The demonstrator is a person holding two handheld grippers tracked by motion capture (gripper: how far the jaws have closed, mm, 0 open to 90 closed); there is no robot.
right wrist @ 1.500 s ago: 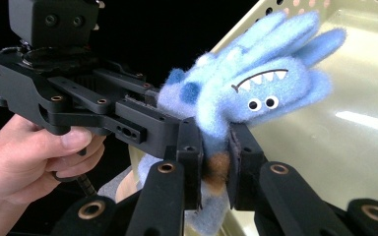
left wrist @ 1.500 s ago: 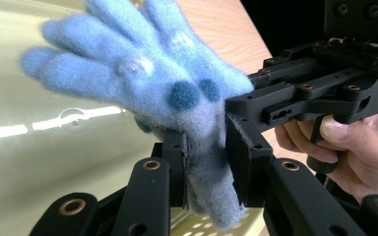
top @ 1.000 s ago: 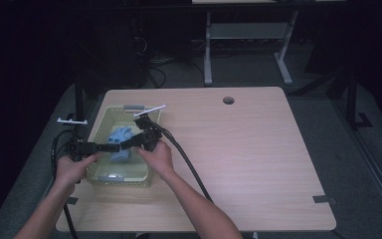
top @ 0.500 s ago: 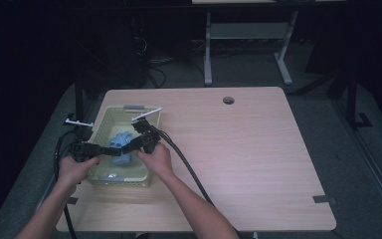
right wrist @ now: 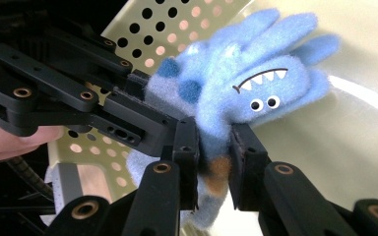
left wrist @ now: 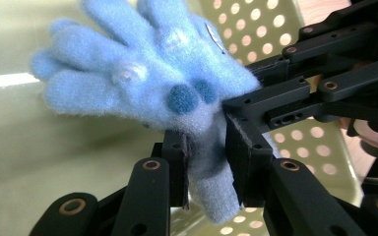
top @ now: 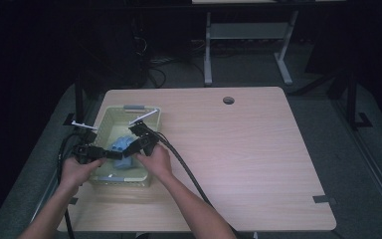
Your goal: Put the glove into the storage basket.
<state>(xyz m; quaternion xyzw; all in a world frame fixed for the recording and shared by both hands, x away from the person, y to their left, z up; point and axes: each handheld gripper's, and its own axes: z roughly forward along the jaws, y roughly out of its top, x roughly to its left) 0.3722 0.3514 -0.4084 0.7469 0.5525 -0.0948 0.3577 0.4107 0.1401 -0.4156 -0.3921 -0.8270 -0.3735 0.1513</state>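
Observation:
A fuzzy light-blue monster toy [top: 123, 149] with dark blue spots, a toothy grin and small eyes [right wrist: 256, 83] hangs inside a pale green perforated basket [top: 110, 119]. Both grippers pinch it from opposite sides. My left gripper [left wrist: 205, 164] is shut on a lower limb of the blue monster toy [left wrist: 147, 83], and the other gripper's black linkage crosses in from the right of that view. My right gripper [right wrist: 214, 162] is shut on another limb, with the left gripper's jaws clamped on the toy just beside it. In the high view the left gripper [top: 110, 155] and right gripper [top: 135, 148] meet over the basket.
The basket stands near the left edge of a light wooden table [top: 248, 159] with a round cable hole [top: 228, 100] at the back. A thick black cable [top: 189, 174] trails from the right gripper across the table. A desk frame [top: 243, 35] stands behind on dark floor.
Both hands have shifted slightly toward the near side of the basket, holding the toy between them; the grip on it is unchanged.

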